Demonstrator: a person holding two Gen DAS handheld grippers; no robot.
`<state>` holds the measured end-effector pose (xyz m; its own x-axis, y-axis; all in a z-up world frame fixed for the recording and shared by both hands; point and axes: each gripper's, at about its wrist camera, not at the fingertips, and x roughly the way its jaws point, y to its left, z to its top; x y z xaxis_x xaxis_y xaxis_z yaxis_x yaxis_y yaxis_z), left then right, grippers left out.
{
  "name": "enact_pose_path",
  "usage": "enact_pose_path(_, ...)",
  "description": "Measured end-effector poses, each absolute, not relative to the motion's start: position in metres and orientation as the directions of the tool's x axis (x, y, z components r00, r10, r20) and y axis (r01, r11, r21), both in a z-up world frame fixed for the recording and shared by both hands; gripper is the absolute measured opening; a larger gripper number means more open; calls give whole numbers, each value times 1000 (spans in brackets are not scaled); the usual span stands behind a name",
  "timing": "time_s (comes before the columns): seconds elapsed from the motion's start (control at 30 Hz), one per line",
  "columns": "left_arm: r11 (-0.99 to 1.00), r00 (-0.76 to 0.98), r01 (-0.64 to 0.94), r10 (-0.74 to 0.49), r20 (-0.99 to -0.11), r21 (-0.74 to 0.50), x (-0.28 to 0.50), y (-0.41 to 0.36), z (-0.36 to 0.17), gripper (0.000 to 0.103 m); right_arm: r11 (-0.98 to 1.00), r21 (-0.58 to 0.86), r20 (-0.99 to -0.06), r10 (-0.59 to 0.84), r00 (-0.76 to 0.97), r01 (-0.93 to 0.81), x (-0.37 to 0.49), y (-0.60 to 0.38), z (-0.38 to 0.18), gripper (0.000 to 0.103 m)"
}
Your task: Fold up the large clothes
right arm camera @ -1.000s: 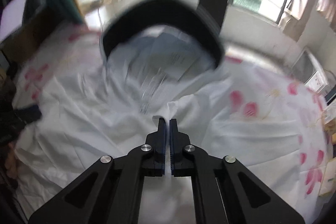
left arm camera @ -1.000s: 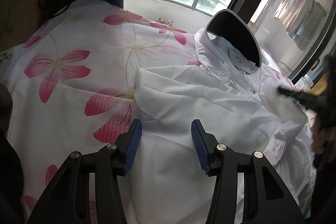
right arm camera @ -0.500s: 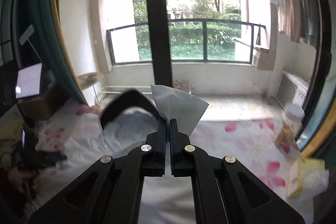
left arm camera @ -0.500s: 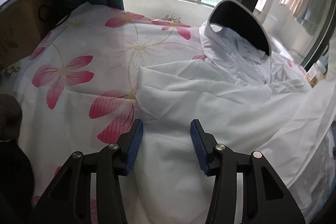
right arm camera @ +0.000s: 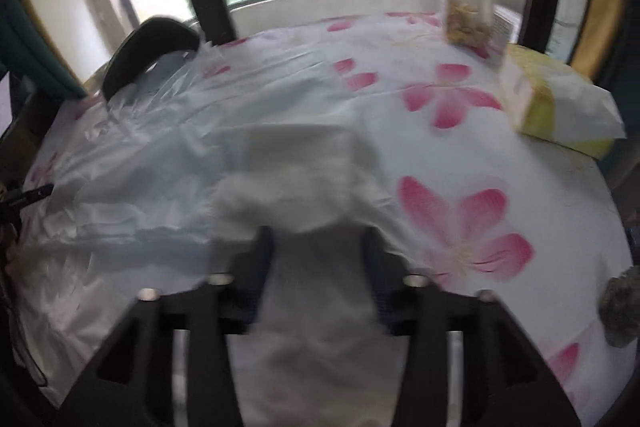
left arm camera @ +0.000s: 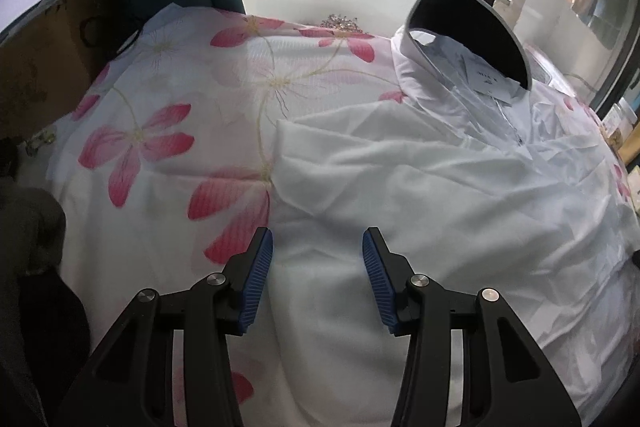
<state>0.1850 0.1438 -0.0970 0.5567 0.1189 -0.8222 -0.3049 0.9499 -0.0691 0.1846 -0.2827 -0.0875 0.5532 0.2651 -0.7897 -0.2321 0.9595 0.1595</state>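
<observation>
Sheet [left arm camera: 168,115] with pink flowers fills the left of my left-wrist view, spread flat under everything. My left gripper [left arm camera: 318,281] hangs over it with its blue pads [left arm camera: 256,283] set wide apart and nothing between them. The shirt's [left arm camera: 440,195] left edge runs just ahead of my left pad, so the gripper sits over the white cloth near that edge; I cannot tell whether the pads touch it. From there the shirt spreads to the right, wrinkled, with a fold lying across its middle. Its collar [left arm camera: 424,51] lies at the far right, propped around a dark curved insert [left arm camera: 472,23], with a paper tag [left arm camera: 490,83] just inside.

My right-wrist view is blurred. At its left the same insert [right arm camera: 148,47] marks the collar end, and the shirt [right arm camera: 140,167] stretches from there toward me. A bunched white fold [right arm camera: 296,179] lies just ahead of my right gripper [right arm camera: 318,267], whose jaws stand wide with white cloth showing in the gap; whether it touches the pads is lost in the blur. To the right the flowered sheet [right arm camera: 460,219] lies bare, and at the far right stand a jar [right arm camera: 468,11] and a yellow-and-white packet [right arm camera: 560,107], well apart from the shirt.
</observation>
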Motion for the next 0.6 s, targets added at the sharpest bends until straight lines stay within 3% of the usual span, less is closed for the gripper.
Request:
enact_pose_path(0.2,955,574,-278,81,-815,-101,199,150,-97,48,955,191,-724,292,624,-225,204,-296,-62,51)
enact_pose_path(0.27,955,574,-283,99,-813,-84,203,151,-101,24,950,179,-707,305,638,-255,214,-289,-60,51)
enact_pose_path(0.3,956,579,-284,109,-808,-75,203,152,-102,20,949,172,-705,307,639,-265,218,-285,-63,51)
enact_pose_path(0.33,956,583,-283,108,-805,-76,204,153,-102,8,947,166,-711,307,632,-274,223,-280,-66,51)
enact_pose_path(0.4,954,592,-280,86,-801,-104,204,157,-102,3,947,154,-738,300,605,-282,235,-270,-77,50)
enact_pose_path(0.53,948,614,-297,96,-784,-117,201,165,-99,2,948,91,-780,258,569,-305,238,-258,-91,6)
enact_pose_path(0.6,943,630,-309,104,-769,-126,198,169,-94,2,948,61,-769,244,591,-312,235,-257,-86,3)
